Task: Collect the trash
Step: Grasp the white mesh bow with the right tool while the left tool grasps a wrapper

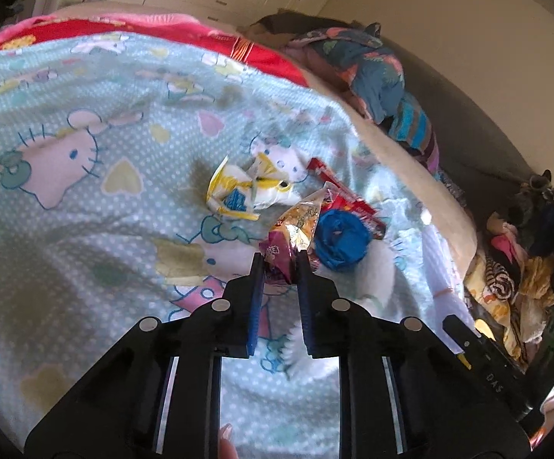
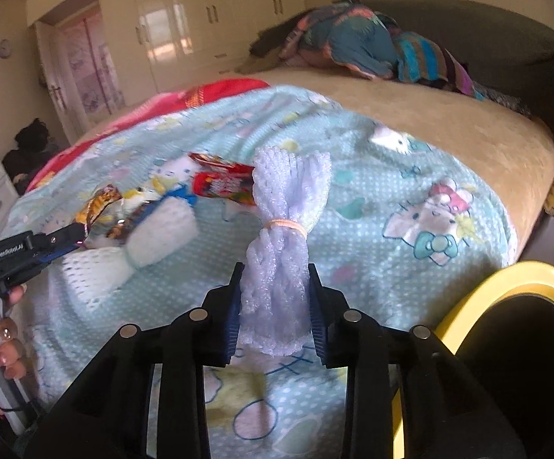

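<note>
Lilac foam netting (image 2: 279, 252), bunched and bound at its waist by a pale elastic band (image 2: 284, 225), stands upright between the jaws of the right gripper (image 2: 276, 267); the pads press both its flanks and its upper end fans out above the fingertips. Only the right wrist view shows this bundle, along with the yellow rim of a bin (image 2: 506, 283) at lower right and the left gripper (image 2: 74, 235) from the side, nipping a wrapper. The left wrist view shows what that hold is: the left gripper (image 1: 280, 258), jaws nearly together, is clamped on the purple end of a crinkled foil snack wrapper (image 1: 296, 229), which projects up beyond the fingertips. Remaining litter lies on the mint cartoon-print blanket (image 1: 85, 229) past the fingertips: a yellow-and-white wrapper (image 1: 238, 191) to the left, a crumpled blue ball (image 1: 340, 241) just right of the foil wrapper, and a red packet (image 1: 349, 199) behind it.
</note>
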Available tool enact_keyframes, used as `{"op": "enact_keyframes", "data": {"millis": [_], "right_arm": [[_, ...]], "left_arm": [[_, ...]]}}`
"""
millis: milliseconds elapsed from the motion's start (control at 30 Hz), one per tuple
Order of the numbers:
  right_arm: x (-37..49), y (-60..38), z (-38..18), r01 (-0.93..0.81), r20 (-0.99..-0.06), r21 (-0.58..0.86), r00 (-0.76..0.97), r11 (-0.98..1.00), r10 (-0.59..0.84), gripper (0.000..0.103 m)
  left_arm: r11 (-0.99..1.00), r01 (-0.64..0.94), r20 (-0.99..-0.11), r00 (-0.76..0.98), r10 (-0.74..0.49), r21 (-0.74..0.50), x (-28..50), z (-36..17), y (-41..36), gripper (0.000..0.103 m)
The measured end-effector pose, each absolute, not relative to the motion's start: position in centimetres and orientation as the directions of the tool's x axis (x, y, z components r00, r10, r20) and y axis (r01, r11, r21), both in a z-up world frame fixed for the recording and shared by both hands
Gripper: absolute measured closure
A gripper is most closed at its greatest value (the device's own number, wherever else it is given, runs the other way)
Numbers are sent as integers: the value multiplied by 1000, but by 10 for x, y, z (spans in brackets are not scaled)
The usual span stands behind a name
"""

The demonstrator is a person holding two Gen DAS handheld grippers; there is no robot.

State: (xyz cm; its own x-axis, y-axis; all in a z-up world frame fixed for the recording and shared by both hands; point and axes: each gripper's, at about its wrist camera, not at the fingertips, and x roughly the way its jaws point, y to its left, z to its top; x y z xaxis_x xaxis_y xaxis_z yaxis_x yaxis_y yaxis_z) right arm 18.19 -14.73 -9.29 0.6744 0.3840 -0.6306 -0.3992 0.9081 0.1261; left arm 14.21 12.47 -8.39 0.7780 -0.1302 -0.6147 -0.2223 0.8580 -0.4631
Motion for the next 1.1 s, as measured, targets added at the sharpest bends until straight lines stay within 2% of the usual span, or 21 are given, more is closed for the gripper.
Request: {"op": "enact_keyframes", "data": {"millis": [400, 1100], "right_arm": [[142, -139, -68, -487, -532, 88, 715, 869, 454, 74], [109, -168, -44, -463, -513, 144, 721, 874, 466, 74]], "left_arm": [[898, -115, -535, 832, -147, -426, 114, -43, 103, 91], [929, 55, -456, 860, -230, -365, 93, 1, 52, 91]]}}
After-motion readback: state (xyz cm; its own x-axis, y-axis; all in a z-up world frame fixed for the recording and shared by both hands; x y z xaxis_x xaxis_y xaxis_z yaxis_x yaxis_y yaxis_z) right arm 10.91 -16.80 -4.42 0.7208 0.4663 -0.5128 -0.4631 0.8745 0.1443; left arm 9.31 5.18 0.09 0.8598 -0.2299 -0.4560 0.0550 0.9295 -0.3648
